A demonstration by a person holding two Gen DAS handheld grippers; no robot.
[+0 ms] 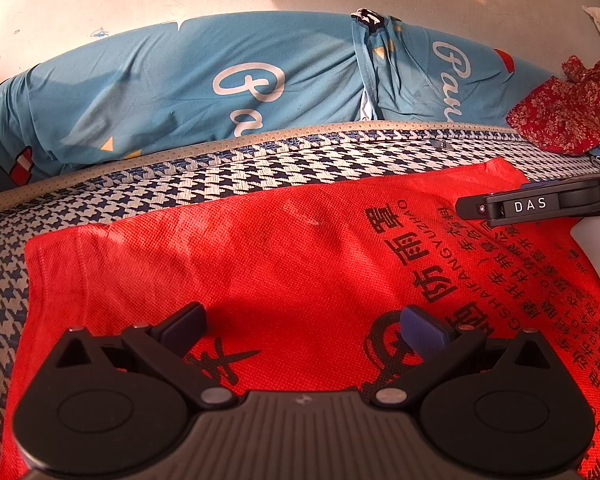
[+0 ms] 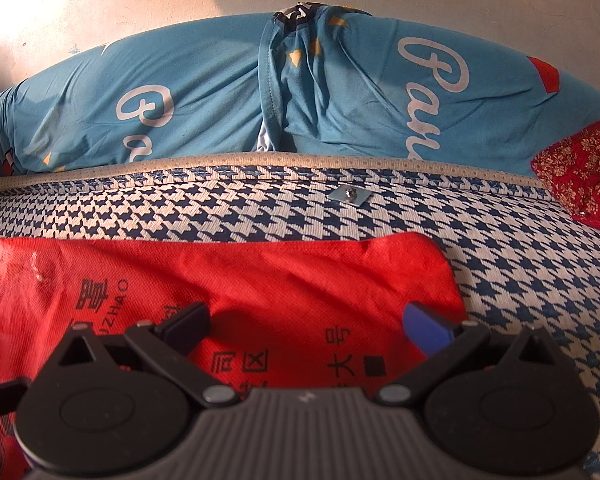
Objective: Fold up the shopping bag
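Shopping bag [image 1: 284,264], red non-woven fabric printed with black Chinese characters and some Latin lettering; lies flat on a blue-and-white houndstooth mat [image 1: 100,208], its long axis running left to right across both views, its far edge towards a blue bedding roll [image 1: 160,92] with white script; no fold is evident yet, judged from the single flat layer in sight.

Left end: the bag's far-left corner sits ahead and to the left of the left gripper [image 1: 302,330]; that gripper hovers over the printed face, jaws spread wide with nothing between them; contact with the cloth cannot be told.

Middle: surface lightly creased, a pale scuff near the far edge; the print is densest towards the right half.

Right end: the right gripper [image 2: 308,326] also stands with jaws wide apart and empty, over the bag's right portion; the far-right corner [image 2: 428,248] lies ahead and slightly right of its right finger [image 2: 426,330]; in the left view this gripper reaches in from the right edge, close above the cloth.

Judgement: each gripper is nearer its own end, so a fold would probably start at the near edge, which is hidden beneath both grippers.

Beyond: a red floral cloth [image 2: 580,172] at far right, clear of the bag.
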